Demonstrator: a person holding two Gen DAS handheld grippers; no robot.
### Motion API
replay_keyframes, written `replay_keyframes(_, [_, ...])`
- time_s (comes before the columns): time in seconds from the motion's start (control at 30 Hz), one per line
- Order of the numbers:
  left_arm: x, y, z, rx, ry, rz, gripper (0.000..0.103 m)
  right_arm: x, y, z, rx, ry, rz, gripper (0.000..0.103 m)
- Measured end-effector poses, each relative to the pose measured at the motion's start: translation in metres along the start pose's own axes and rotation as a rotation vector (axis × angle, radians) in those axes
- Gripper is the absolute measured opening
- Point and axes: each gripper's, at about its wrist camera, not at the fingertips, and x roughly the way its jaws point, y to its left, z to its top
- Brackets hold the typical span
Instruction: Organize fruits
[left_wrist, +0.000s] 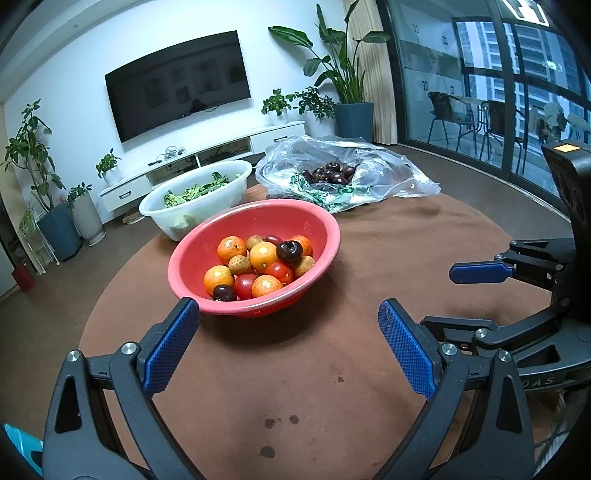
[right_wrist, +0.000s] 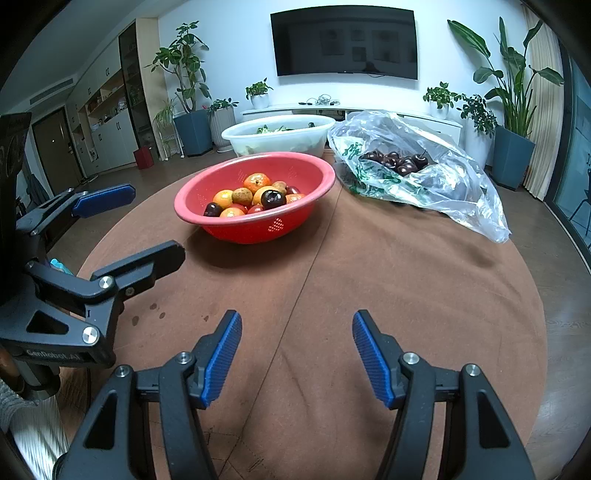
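Left wrist view: red basket (left_wrist: 325, 236) of mixed fruit at 12 o'clock on brown surface (left_wrist: 369, 280); cherry bag (left_wrist: 388, 173) at 1 o'clock behind. Left tongs (left_wrist: 288, 347) wide, empty. Right tongs (right_wrist: 297, 354) half-spread, empty. Best approach: descend over topmost dark cherry (left_wrist: 289, 252), pinch gently.

Both cameras sit low over the near edge of the round table (left_wrist: 406, 258), tilted down and facing the television wall. The left view looks from the left, close to the red bowl (left_wrist: 207, 254); the right view stands further right and back. Both share bowl, plastic bag (right_wrist: 443, 177) and white tub (right_wrist: 280, 138).
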Motion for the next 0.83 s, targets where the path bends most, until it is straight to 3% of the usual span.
replay_keyframes(0.83, [-0.0071,-0.0037,-0.0021,0.002,-0.035,-0.013,0.098,-0.0002,-0.0006,0.0,0.003,-0.001,0.0,0.067])
